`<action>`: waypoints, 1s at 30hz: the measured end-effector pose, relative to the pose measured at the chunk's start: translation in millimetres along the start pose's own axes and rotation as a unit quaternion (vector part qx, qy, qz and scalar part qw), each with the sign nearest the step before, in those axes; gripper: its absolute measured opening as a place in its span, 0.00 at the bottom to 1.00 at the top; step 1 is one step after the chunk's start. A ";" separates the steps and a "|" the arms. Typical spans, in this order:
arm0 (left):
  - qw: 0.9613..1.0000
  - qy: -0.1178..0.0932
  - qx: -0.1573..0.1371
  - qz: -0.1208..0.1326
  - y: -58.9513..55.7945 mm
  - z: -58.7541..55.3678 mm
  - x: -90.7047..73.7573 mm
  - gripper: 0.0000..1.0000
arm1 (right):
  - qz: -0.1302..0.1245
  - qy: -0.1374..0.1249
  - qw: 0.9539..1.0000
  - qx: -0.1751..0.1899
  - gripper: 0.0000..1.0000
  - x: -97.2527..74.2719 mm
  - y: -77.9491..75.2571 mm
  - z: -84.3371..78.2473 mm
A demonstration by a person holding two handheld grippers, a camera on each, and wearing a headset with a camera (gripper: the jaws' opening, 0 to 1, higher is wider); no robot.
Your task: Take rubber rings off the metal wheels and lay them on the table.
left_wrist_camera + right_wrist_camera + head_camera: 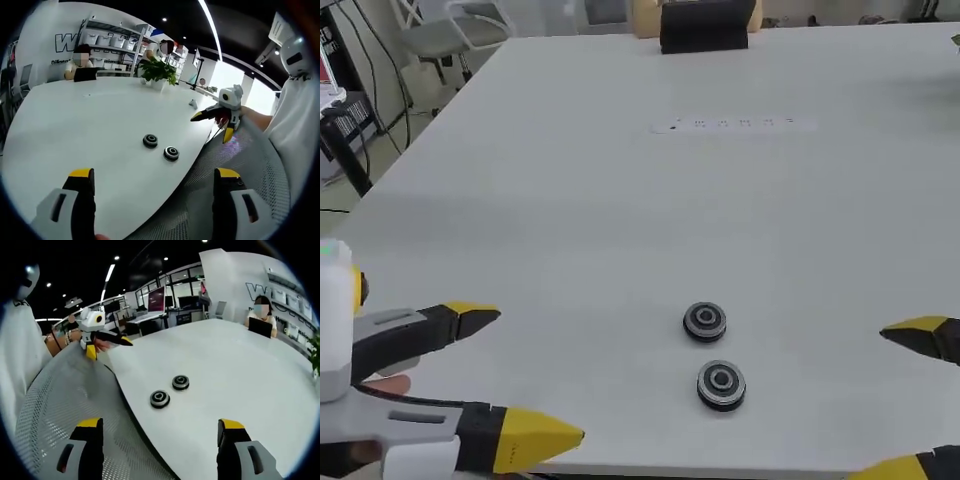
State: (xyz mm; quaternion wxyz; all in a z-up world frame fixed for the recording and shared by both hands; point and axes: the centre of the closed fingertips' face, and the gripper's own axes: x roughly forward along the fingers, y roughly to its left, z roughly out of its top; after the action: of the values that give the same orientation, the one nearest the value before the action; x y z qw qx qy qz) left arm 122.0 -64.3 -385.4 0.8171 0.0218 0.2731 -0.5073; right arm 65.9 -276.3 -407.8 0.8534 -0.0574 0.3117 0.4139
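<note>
1. Two small metal wheels lie flat on the white table (620, 200), close to its near edge and a little right of that edge's middle.
2. The near wheel (721, 385) is the one closest to the near edge. The far wheel (704, 321) lies just beyond it and slightly to the left, with a narrow strip of bare table between them.
3. Each wheel still wears its dark rubber ring (701, 388) around a bright metal hub.
4. The left gripper (541, 374) hangs over the near left part of the table. Its yellow-tipped jaws are spread wide with nothing between them, well apart from both wheels.
5. The right gripper (871, 402) comes in at the near right. Its jaws are also spread wide and hold nothing, and it is well apart from the wheels.
6. In the left gripper view, the near wheel (171, 153) and far wheel (150, 140) lie ahead of the open jaws, by the table's edge. The right gripper (209, 129) shows beyond that edge.
7. In the right gripper view, the near wheel (159, 398) and far wheel (180, 382) lie ahead, with the left gripper (111, 350) off past the table's edge.
8. A black box (705, 25) stands at the table's far edge.
9. A chair (450, 35) stands beyond the far left corner.
10. A potted plant (159, 72) stands toward one far end of the table, and a seated person (261, 310) has a laptop (260, 326) there.
</note>
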 end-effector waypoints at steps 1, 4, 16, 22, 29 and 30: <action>1.000 -0.004 -0.001 0.006 2.6 0.3 -2.0 0.98 | -0.003 -0.006 1.000 0.001 0.94 -1.9 -2.1 1.8; 1.000 -0.007 -0.005 0.013 6.7 -0.9 -8.3 0.98 | -0.011 -0.019 1.000 0.008 0.94 -6.6 -7.5 6.6; 0.999 -0.022 -0.003 0.032 13.2 5.1 -19.6 0.97 | -0.024 -0.035 0.999 0.020 0.94 -15.9 -10.2 10.8; 0.999 -0.021 0.007 0.023 8.2 8.6 -16.7 0.97 | -0.028 -0.042 0.999 0.020 0.92 -21.0 -9.6 15.4; 0.999 -0.025 0.024 0.016 4.5 19.8 -16.7 0.97 | -0.032 -0.063 0.997 0.020 0.90 -26.7 -12.0 27.9; 0.999 -0.026 0.026 0.015 4.3 21.6 -17.0 0.97 | -0.033 -0.064 0.997 0.019 0.89 -27.0 -12.8 29.5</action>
State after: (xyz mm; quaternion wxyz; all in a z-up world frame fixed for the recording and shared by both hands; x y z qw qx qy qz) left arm 129.0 -55.1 -360.1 0.8304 0.0339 0.2385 -0.5024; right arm 77.2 -292.3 -370.6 0.8858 -0.0249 0.2616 0.3825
